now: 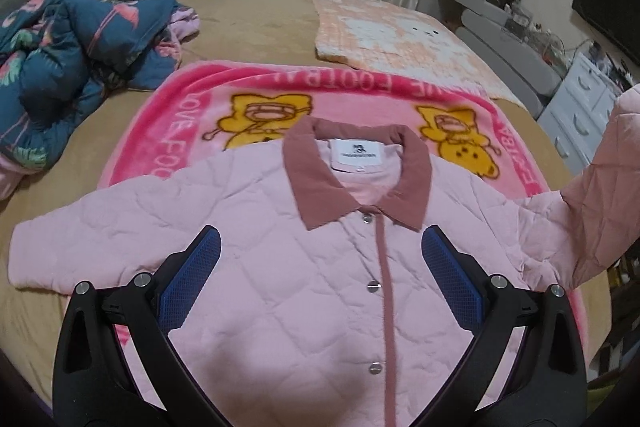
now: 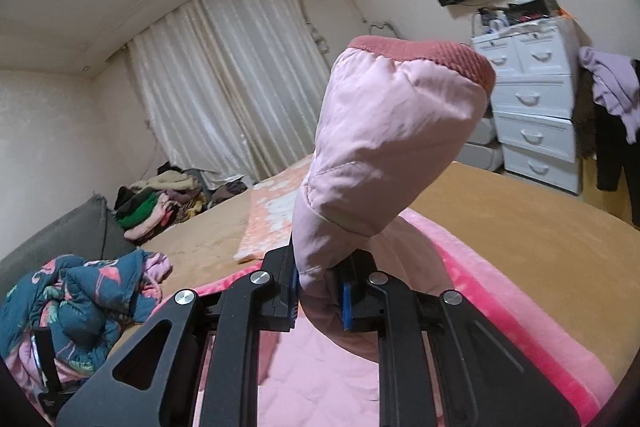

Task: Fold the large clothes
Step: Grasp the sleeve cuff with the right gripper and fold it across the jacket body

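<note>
The pale pink quilted jacket (image 1: 280, 267) with a dusty-rose collar and front placket lay face up, snapped shut, on a pink cartoon blanket (image 1: 192, 115); its one sleeve (image 2: 384, 147), ending in a ribbed rose cuff, stood raised off the bed.

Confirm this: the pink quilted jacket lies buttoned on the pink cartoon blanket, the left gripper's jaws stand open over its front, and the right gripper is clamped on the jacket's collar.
One detail is wrong. The right gripper is clamped on the jacket's sleeve, near the ribbed cuff, not the collar; the right wrist view shows it. The rest stands: the jacket lies buttoned on the pink cartoon blanket, and the left gripper stands open over its front.
</note>
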{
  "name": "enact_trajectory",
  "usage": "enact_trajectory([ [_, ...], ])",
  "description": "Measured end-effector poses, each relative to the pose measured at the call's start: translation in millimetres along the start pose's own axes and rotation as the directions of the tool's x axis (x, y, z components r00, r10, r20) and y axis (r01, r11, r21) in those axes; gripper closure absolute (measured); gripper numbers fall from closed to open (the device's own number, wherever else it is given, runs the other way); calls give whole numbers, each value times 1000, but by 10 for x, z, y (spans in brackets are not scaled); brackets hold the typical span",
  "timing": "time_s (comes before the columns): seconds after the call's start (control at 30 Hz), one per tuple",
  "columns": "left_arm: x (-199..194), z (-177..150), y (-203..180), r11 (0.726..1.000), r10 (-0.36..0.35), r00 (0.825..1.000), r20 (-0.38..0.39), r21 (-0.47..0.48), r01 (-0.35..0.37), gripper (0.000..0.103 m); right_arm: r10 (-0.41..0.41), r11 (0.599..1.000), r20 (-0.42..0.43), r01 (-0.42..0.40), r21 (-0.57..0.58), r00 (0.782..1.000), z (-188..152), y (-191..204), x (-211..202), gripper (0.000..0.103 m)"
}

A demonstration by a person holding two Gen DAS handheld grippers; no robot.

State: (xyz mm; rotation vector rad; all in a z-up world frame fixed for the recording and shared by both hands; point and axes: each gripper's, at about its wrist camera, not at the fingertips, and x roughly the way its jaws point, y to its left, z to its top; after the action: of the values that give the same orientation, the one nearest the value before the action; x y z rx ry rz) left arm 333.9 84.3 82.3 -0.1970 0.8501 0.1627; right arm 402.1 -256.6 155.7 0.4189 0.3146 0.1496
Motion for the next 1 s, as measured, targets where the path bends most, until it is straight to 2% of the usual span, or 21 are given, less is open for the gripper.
enact_trajectory([
  [0.3, -142, 126, 446, 1000, -3, 1000, 31, -25, 4, 9, 65, 993, -23, -67, -93, 998, -58, 849, 111, 89],
  [0.43, -168, 151, 633, 999, 1, 999, 38, -43, 1, 9, 83, 988, -50, -89, -124, 995, -224, 1174, 175, 89],
  [1.0, 20, 55, 1554, 979, 4, 1000, 26, -205, 1, 9, 152, 952, -203, -198, -235, 967, -1115, 1970, 577, 88],
])
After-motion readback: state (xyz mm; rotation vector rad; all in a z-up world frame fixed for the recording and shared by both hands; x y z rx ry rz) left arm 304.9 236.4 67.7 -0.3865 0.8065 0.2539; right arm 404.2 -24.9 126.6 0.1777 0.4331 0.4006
